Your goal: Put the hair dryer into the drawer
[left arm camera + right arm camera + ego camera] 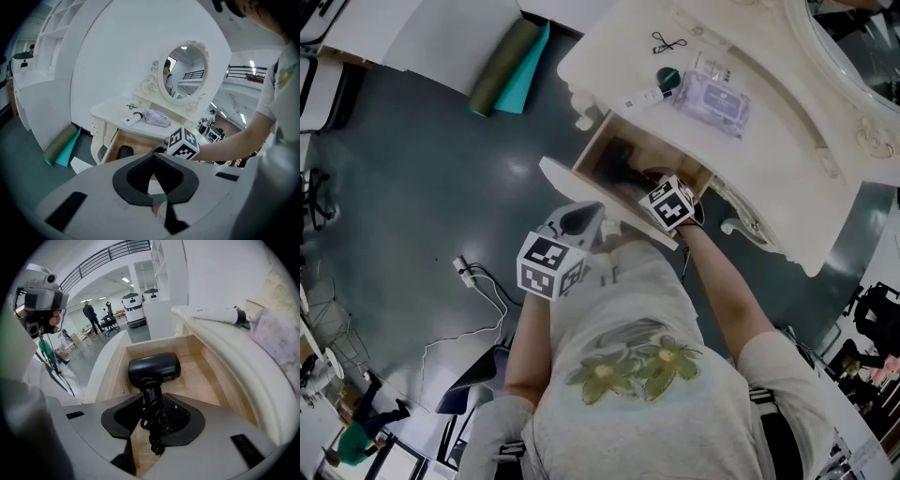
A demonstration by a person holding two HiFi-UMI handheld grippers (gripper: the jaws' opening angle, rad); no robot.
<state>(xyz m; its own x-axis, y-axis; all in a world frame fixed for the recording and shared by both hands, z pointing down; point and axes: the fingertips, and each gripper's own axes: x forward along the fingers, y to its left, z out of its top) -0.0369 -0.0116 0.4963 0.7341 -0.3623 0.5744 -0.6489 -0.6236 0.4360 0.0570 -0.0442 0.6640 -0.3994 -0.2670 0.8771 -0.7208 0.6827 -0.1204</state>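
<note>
The black hair dryer (154,367) lies on the wooden floor of the open drawer (208,380) of the white dressing table (787,178). Its handle, wrapped in coiled cord, runs back between the jaws of my right gripper (152,420), which stands open just above it; a gap shows on the handle's left. From the head view, the right gripper (672,204) hangs over the drawer (598,142), and the dryer (628,173) shows as a dark shape inside. My left gripper (577,222) hovers in front of the drawer front, its jaws (154,180) close together with nothing between them.
On the tabletop lie a white tube (642,97), a purple pouch (712,101), a dark-lidded jar (667,77) and a black hair tie (667,42). An oval mirror (183,71) stands behind. A rolled olive and teal mat (508,67) and a white cable (473,281) lie on the floor.
</note>
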